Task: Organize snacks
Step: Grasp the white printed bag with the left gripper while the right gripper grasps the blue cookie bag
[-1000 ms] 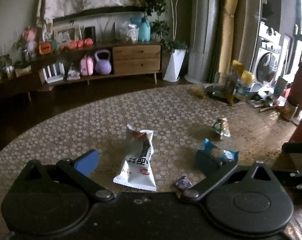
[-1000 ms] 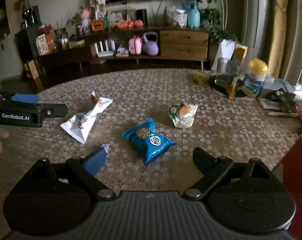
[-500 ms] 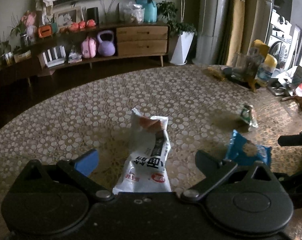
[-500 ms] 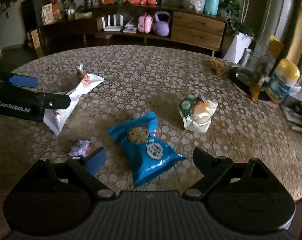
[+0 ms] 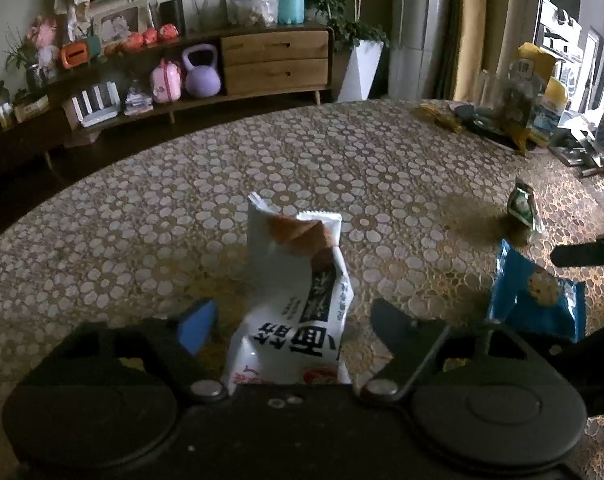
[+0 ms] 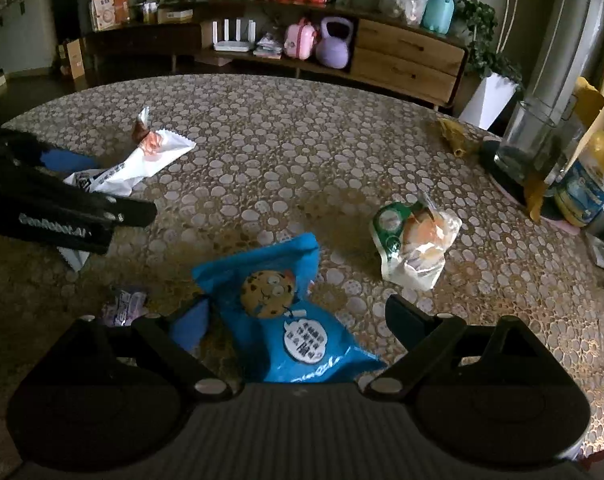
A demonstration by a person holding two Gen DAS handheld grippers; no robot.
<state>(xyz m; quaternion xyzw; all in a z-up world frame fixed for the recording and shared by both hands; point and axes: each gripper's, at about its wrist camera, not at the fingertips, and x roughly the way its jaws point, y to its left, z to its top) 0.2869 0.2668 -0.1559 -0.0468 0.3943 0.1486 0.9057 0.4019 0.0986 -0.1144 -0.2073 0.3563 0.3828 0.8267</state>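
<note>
Left tool [image 5: 292, 322]: jaws spread wide, astride the near end of the white snack packet [image 5: 294, 304], neither finger touching it as far as can be seen. Packet lies lengthwise on the patterned surface [image 5: 182, 208], far end crumpled and raised. From the right wrist view the same packet [image 6: 130, 172] lies at far left, partly hidden by the left tool's dark body.

Small purple wrapped sweet [image 6: 126, 306] just left of the right tool's blue-padded finger.

Right tool [image 6: 298, 322]: jaws also wide apart, straddling the blue cookie bag [image 6: 286, 316], which lies flat on the surface; contact not clear.

Clear-and-green wrapped bun [image 6: 414, 240] sits right of the blue bag, apart from it.

Far right: glass jar [image 6: 538, 144], yellow-lidded tub [image 6: 590, 188].
</note>
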